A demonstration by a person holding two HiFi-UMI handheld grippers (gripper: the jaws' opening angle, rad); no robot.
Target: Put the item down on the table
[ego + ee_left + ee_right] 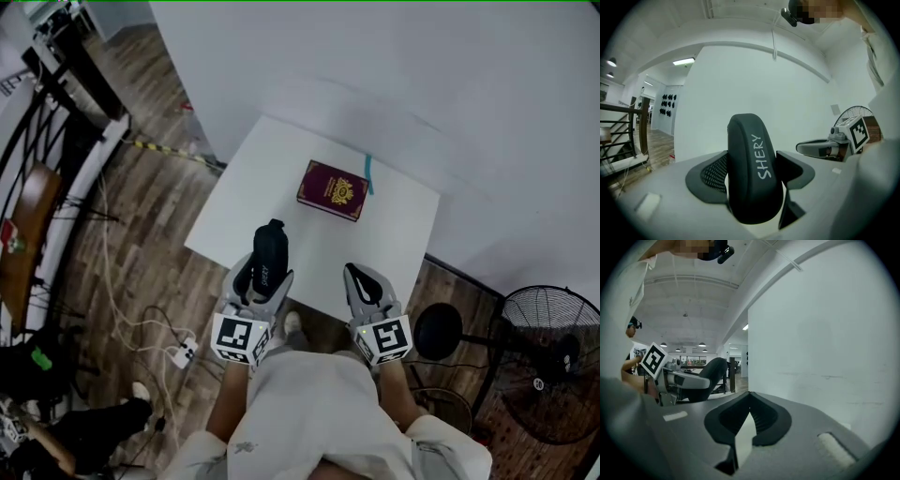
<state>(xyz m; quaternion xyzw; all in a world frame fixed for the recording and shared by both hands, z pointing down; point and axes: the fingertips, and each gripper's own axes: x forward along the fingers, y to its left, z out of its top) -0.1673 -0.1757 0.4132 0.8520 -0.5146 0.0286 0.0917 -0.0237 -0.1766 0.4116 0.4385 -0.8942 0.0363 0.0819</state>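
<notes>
Letting go too soon worries us most: the left gripper has its jaws clamped on the sides of a dark rounded case. The case stands on end over the near edge of the white table, at about 7 o'clock from the maroon book. How high it hangs we cannot tell. Released there, we judge the smooth case could topple, roll and drop to the floor. Moving in toward 12 o'clock looks safer, though the book and the teal strip beside it limit room at 1 o'clock. The right gripper, at 3 o'clock from the case, has its jaws closed on nothing. 1 fan stands at 4 o'clock, floor cables at 9 o'clock.
</notes>
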